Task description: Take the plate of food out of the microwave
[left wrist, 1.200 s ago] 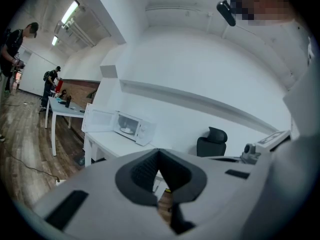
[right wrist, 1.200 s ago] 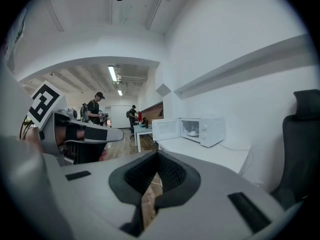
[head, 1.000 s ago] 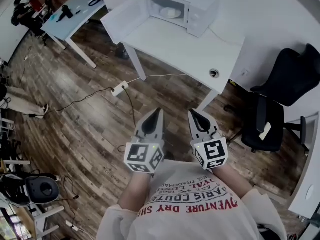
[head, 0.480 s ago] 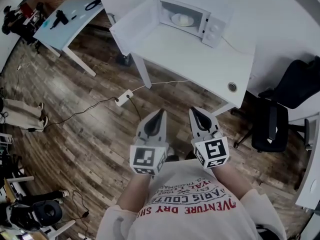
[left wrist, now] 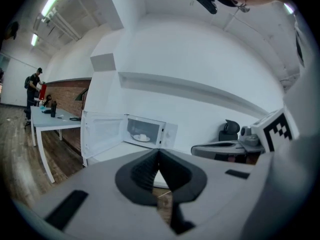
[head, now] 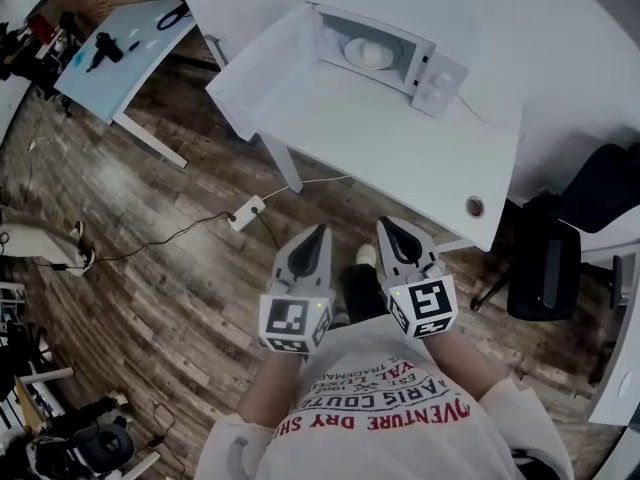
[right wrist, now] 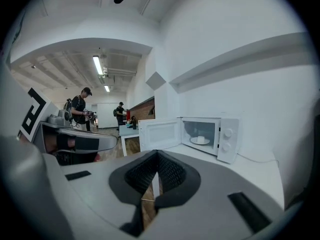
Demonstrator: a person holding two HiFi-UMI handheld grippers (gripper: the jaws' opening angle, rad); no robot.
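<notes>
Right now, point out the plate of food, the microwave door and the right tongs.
plate of food [head: 368,54]: head view, middle of the plate.
microwave door [right wrist: 160,134]: right gripper view, centre of the open panel.
right tongs [head: 389,230]: head view, shut tips.

The microwave [head: 385,53] sits at the back of the worktop [head: 400,138], its door [head: 268,50] swung out left, with the plate of food [head: 370,54] inside. A chair [head: 545,268] stands right of the worktop. The left gripper [head: 318,233] and right gripper [head: 387,228] are side by side before it.
</notes>
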